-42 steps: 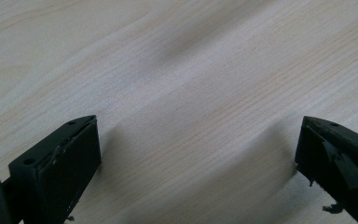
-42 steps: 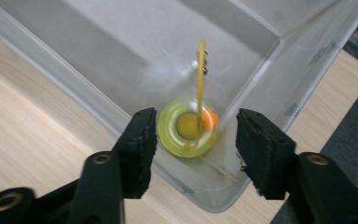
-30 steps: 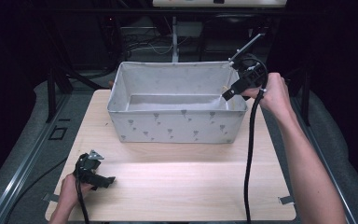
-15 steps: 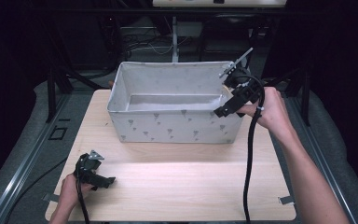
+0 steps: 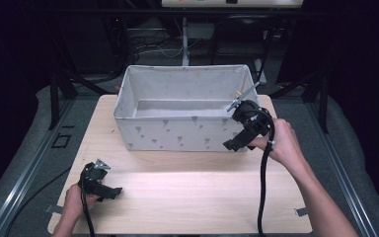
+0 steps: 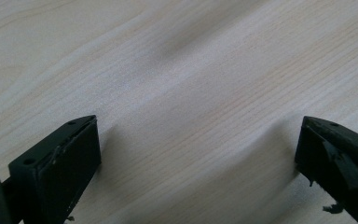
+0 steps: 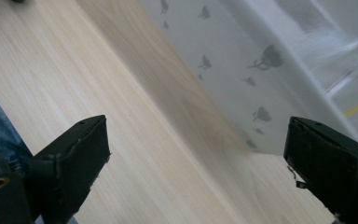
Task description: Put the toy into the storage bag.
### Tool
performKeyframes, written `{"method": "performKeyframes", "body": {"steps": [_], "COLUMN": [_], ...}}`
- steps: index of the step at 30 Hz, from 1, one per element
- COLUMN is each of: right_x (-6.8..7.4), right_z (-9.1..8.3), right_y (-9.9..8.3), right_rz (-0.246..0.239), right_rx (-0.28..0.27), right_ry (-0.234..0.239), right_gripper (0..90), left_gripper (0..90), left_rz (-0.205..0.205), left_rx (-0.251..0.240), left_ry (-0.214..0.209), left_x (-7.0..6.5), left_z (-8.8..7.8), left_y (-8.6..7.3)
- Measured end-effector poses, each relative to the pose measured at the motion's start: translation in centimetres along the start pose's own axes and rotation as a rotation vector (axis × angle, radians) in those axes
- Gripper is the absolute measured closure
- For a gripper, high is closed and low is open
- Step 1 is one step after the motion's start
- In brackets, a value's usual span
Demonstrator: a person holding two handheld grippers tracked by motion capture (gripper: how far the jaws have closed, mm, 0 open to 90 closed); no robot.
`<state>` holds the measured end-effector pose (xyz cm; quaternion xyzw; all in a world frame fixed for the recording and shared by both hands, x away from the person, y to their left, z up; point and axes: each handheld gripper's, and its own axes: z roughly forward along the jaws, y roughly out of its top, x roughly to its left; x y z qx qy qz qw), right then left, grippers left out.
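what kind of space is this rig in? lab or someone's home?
Most likely a lab or data-collection bay. A light wooden table holding a grey fabric bin stands in a dark space with metal frame rails on the floor beside it and loose cabling with equipment behind. Nothing homelike is in view.

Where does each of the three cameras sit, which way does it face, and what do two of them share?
High view: above the near side, facing forward and down on the table; forearms, left gripper, right gripper.
Left gripper view: rides the left gripper, facing bare tabletop between its open jaws.
Right gripper view: rides the right gripper, facing the fabric bin; open jaws.
High and right gripper views share the bin.
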<state>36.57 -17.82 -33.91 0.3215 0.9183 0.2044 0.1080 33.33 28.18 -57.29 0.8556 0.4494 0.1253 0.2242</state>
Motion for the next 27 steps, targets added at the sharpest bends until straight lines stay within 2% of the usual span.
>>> {"method": "performKeyframes", "body": {"steps": [8, 18, 20, 24, 25, 27], "right_x": [1.8, 3.3, 3.4, 3.6, 3.6, 3.6], "right_z": [3.1, 7.9, 8.4, 9.3, 9.4, 9.9], "right_y": [-2.3, -5.6, -5.8, -6.5, -6.7, -7.1], "right_rz": [-0.012, 0.027, 0.017, 0.021, 0.014, 0.025], "right_rx": [0.032, 0.058, 0.081, 0.077, 0.092, 0.088], "right_ry": [0.025, 0.073, 0.064, 0.076, 0.059, 0.054], "right_gripper": [5.6, 5.7, 6.1, 7.2, 7.3, 8.3], "left_gripper": [0.1, 0.1, 0.1, 0.0, 0.0, 0.0], "left_rz": [0.003, 0.007, 0.01, 0.01, 0.01, 0.011], "left_rx": [-0.001, 0.006, 0.007, 0.002, 0.003, 0.002], "left_ry": [0.0, -0.006, -0.005, 0.0, -0.001, -0.003], "left_x": [0.0, 0.0, 0.0, -0.1, -0.1, -0.1], "left_z": [0.0, 0.0, 0.0, 0.1, 0.0, 0.0], "left_y": [0.0, 0.0, 0.1, 0.1, 0.1, 0.1]}}
